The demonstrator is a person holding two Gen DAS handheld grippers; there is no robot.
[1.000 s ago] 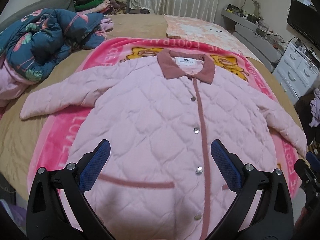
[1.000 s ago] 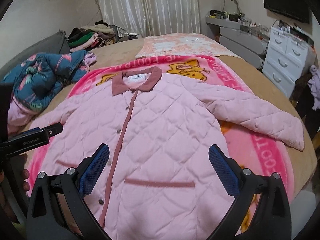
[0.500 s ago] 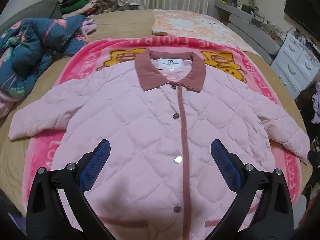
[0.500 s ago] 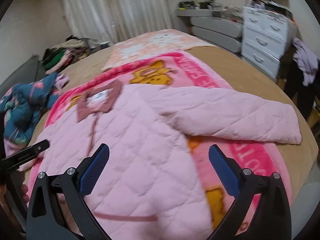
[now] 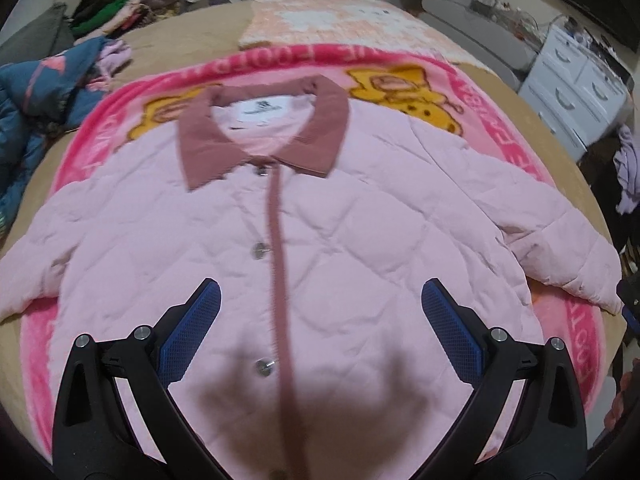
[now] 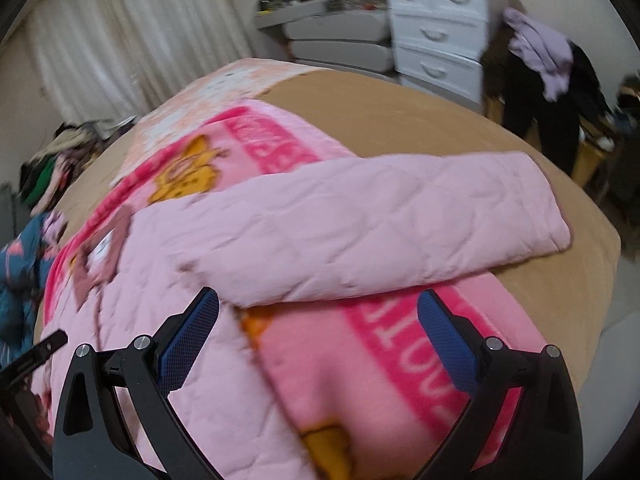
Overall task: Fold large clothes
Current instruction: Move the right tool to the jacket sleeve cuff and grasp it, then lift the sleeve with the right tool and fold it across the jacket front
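A pale pink quilted jacket (image 5: 360, 232) with a dusty-rose collar (image 5: 260, 132) lies flat, buttoned, face up on a bright pink blanket (image 5: 516, 152) on the bed. My left gripper (image 5: 320, 312) is open and empty, hovering over the jacket's front near the button placket. My right gripper (image 6: 318, 320) is open and empty, hovering over the blanket just below the jacket's right sleeve (image 6: 380, 220), which stretches out toward the bed's edge. The sleeve's cuff (image 6: 548, 216) lies near the tan sheet.
A blue patterned quilt (image 5: 36, 80) and a clothes pile (image 5: 116, 12) lie at the bed's left. A white drawer unit (image 6: 440, 40) and hanging clothes (image 6: 544, 52) stand beyond the bed's right side. A peach blanket (image 5: 340, 20) lies at the far end.
My left gripper has moved forward over the jacket toward the collar. My right gripper has swung right and closer to the right sleeve. Both stay open.
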